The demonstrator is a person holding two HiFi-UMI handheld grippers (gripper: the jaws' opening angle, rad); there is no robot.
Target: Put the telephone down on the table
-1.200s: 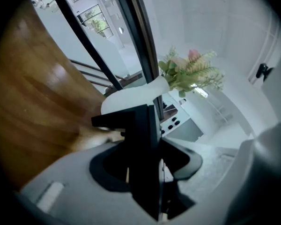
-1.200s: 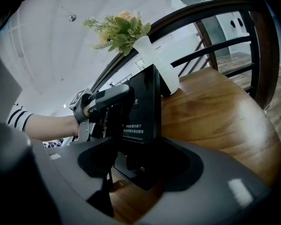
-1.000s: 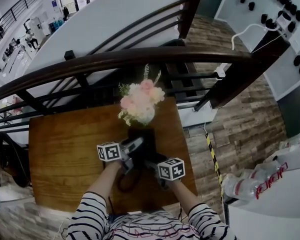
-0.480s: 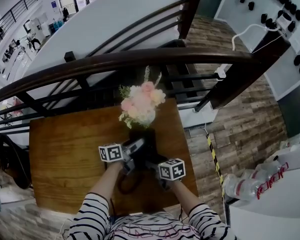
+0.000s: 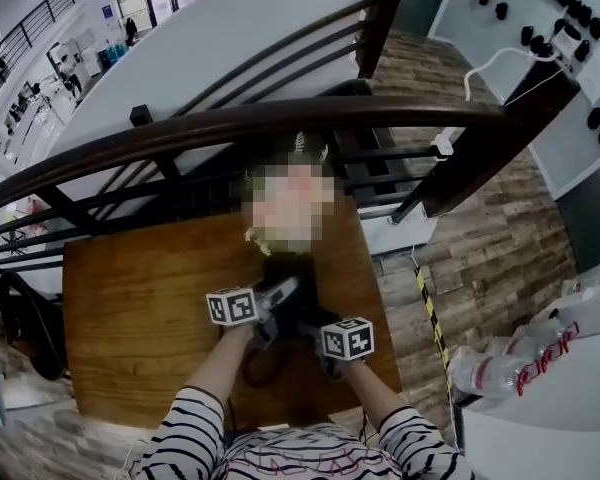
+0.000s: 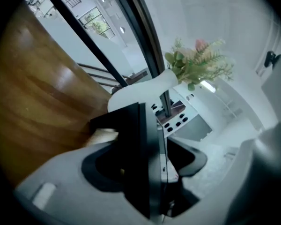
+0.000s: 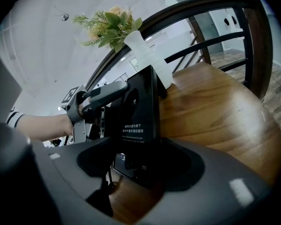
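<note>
A black telephone [image 5: 290, 273] stands on edge on the wooden table [image 5: 130, 308], just in front of the vase. My left gripper [image 5: 280, 300] is at its left side. Its jaws have just been opening and stand off the telephone [image 6: 140, 158], which is still between them. One left finger [image 7: 107, 93] reaches the phone's upper corner. My right gripper [image 5: 306, 324] is at the right side, with its jaws closed wide on the telephone [image 7: 138, 121] near its lower end. The phone's dark cord [image 5: 265, 368] loops on the table toward me.
A white vase [image 7: 150, 55] of pink flowers [image 6: 196, 64] stands directly behind the telephone. A dark wooden railing [image 5: 280, 118] runs along the table's far edge. The table's right edge [image 5: 375, 298] drops to a brick-patterned floor.
Both grippers and the telephone stay where they were. Only the head camera has drifted slightly.
</note>
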